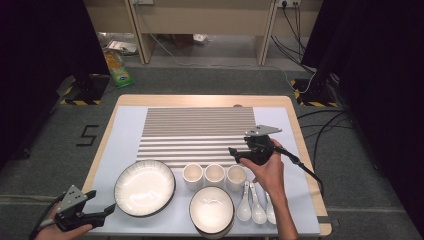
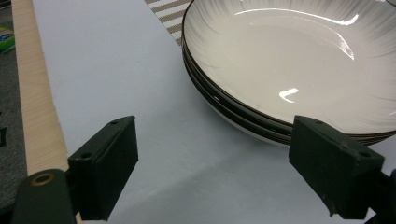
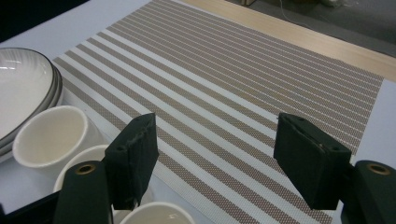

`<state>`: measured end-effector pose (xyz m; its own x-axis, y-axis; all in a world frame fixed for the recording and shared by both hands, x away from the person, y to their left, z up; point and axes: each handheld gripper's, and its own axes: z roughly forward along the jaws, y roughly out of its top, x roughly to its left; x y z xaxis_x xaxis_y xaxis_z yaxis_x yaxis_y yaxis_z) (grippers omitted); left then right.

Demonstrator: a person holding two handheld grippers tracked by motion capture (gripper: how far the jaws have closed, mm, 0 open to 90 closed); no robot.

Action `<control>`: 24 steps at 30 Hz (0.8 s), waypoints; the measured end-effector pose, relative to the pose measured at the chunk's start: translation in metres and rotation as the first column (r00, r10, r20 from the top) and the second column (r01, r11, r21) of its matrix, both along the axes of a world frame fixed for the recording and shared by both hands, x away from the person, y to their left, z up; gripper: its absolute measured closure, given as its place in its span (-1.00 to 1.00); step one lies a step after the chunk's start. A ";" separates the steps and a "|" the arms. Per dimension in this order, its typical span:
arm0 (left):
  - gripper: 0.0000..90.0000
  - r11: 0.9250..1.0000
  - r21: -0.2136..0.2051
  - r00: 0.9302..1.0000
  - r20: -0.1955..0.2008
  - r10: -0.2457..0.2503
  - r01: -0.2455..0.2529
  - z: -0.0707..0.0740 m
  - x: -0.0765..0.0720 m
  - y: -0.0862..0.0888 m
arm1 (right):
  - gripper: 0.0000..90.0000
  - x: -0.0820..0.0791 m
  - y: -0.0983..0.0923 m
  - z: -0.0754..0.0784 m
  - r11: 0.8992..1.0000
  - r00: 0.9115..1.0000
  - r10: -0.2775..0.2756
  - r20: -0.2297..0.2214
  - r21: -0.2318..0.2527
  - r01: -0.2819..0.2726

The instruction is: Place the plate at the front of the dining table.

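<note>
A stack of wide white plates with dark rims [image 1: 145, 187] [image 2: 299, 65] lies at the table's front left. My left gripper [image 1: 103, 199] [image 2: 212, 135] is low at the front left corner, open and empty, its jaws pointing at the stack's near rim. To the right of the plates stand three white cups [image 1: 214, 174] [image 3: 49, 135] in a row. My right gripper [image 1: 233, 154] [image 3: 217, 135] hovers open and empty just above and behind the rightmost cup, over the near edge of the striped placemat [image 1: 200, 135] [image 3: 243, 88].
A stack of smaller white bowls [image 1: 212, 209] sits at the front edge, with three white spoons [image 1: 256, 202] to its right. A pale blue sheet [image 1: 125, 135] [image 2: 116, 74] covers the wooden table [image 1: 205, 100]. Cables run over the floor at the right.
</note>
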<state>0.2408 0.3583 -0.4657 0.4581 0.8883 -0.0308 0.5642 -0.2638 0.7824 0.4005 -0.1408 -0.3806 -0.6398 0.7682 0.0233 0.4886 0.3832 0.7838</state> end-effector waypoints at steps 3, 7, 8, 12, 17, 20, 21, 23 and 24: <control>-0.67 1.000 -0.001 1.000 0.000 -0.009 0.009 0.001 -0.001 -0.001 | -0.32 0.004 0.011 0.004 1.000 1.000 0.028 0.001 -0.003 -0.028; -0.67 1.000 -0.002 1.000 0.002 -0.008 0.008 0.002 -0.002 -0.003 | -0.33 0.008 0.024 0.009 0.999 0.999 0.046 0.002 -0.007 -0.046; -0.67 1.000 0.001 1.000 0.002 -0.011 0.011 0.002 -0.002 -0.003 | -0.33 0.009 0.028 0.011 0.998 0.998 0.057 0.007 -0.008 -0.057; -0.67 1.000 -0.001 1.000 0.001 -0.018 0.018 0.002 -0.002 -0.006 | -0.33 0.015 0.044 0.015 0.996 0.997 0.081 0.000 -0.021 -0.081; -0.67 1.000 0.001 1.000 0.001 -0.022 0.022 0.002 -0.002 -0.007 | -0.35 0.020 0.061 0.018 0.994 0.994 0.106 0.000 -0.030 -0.106; -0.67 1.000 0.002 1.000 0.001 -0.030 0.030 0.001 -0.002 -0.007 | -0.36 0.023 0.073 0.019 0.991 0.992 0.126 -0.010 -0.030 -0.127; -0.67 1.000 0.003 1.000 0.002 -0.030 0.030 0.001 -0.001 -0.008 | -0.36 0.024 0.075 0.019 0.991 0.991 0.131 -0.008 -0.025 -0.132; -0.67 0.999 0.006 0.999 0.002 -0.033 0.033 0.001 -0.002 -0.009 | -0.36 0.028 0.080 0.017 0.989 0.989 0.146 -0.028 0.015 -0.146; -0.67 0.999 0.010 0.999 0.001 -0.039 0.039 0.001 -0.002 -0.010 | -0.36 0.029 0.081 0.016 0.989 0.988 0.150 -0.031 0.020 -0.150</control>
<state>0.2389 0.3485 -0.4643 0.4924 0.8701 -0.0216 0.5526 -0.2933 0.7801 0.4294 -0.0601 -0.3646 -0.7464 0.6629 0.0590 0.4523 0.4402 0.7757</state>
